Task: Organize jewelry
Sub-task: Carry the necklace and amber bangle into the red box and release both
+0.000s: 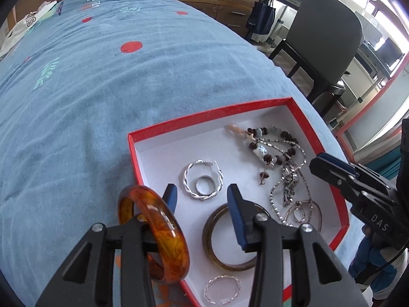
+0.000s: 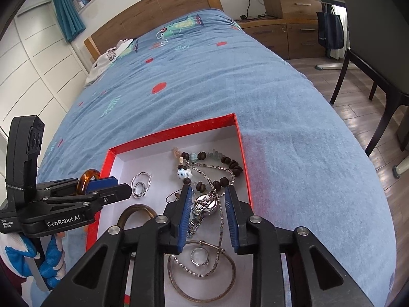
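While the amber bangle (image 1: 156, 232) hangs looped on the open left gripper's (image 1: 202, 204) finger over the box (image 1: 133, 153) edge, tip it inside; right gripper (image 2: 208, 212) open over the watch (image 2: 204, 204).

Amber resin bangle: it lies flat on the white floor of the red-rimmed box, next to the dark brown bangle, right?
Not flat inside. The amber resin bangle stands on edge at the red-rimmed box's left wall, around the left tongs' left finger; left wrist view. The dark brown bangle does lie beside it.
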`<state>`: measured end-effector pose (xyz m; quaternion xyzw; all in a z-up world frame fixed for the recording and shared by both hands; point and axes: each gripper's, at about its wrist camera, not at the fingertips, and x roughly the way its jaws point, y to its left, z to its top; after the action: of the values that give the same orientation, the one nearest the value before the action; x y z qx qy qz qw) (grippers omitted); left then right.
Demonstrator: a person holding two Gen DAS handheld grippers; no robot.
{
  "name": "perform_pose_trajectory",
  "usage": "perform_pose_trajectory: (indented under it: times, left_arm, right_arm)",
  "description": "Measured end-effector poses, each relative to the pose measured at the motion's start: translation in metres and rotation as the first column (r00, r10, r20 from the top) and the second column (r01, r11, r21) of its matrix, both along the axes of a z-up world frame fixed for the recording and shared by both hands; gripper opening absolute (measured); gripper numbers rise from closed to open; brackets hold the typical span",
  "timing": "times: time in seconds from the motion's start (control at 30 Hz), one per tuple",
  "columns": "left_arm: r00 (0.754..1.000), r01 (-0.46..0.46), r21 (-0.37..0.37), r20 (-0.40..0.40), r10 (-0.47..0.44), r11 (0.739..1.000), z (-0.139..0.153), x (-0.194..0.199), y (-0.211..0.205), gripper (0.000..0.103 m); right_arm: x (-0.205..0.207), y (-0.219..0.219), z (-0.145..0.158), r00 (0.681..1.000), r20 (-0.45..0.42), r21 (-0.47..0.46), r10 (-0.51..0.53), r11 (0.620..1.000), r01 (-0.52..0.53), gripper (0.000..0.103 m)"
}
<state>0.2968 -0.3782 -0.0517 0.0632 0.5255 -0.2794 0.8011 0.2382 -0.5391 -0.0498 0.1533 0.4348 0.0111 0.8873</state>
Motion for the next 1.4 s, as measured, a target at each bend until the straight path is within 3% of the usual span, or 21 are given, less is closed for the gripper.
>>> perform_pose_trajectory:
  times: [0.3, 0.6, 1.03, 1.2, 1.4]
  left_arm:
    - [0.999, 0.004, -0.006, -0.043, -0.005, 1.000, 0.007, -0.002, -0.007, 0.040]
    - [0.995, -0.023, -0.023, -0.093, 0.021, 0.999, -0.004, 0.014, -0.016, 0.043]
    - [0.998, 0.036, -0.081, -0.051, -0.040, 0.996, 0.022, 0.015, -0.045, 0.043]
    - [0.996, 0.063, -0.104, -0.062, -0.069, 0.993, 0.020, 0.008, -0.058, 0.044]
    - [0.995, 0.070, -0.072, -0.063, -0.074, 0.995, 0.009, 0.005, -0.065, 0.044]
  right_arm:
    - [-0.010, 0.000, 0.004, 1.000, 0.007, 0.010, -0.001, 1.000, 0.001, 0.027]
    - [-0.014, -0.012, 0.001, 1.000, 0.015, 0.027, -0.019, 0.999, 0.019, 0.028]
    - [-0.012, -0.018, -0.001, 1.000, 0.026, 0.052, -0.015, 0.999, 0.014, 0.028]
    - [-0.014, -0.019, 0.001, 0.999, 0.031, 0.058, -0.016, 0.998, 0.014, 0.028]
    - [-0.013, -0.019, 0.001, 0.999, 0.031, 0.057, -0.013, 0.998, 0.011, 0.028]
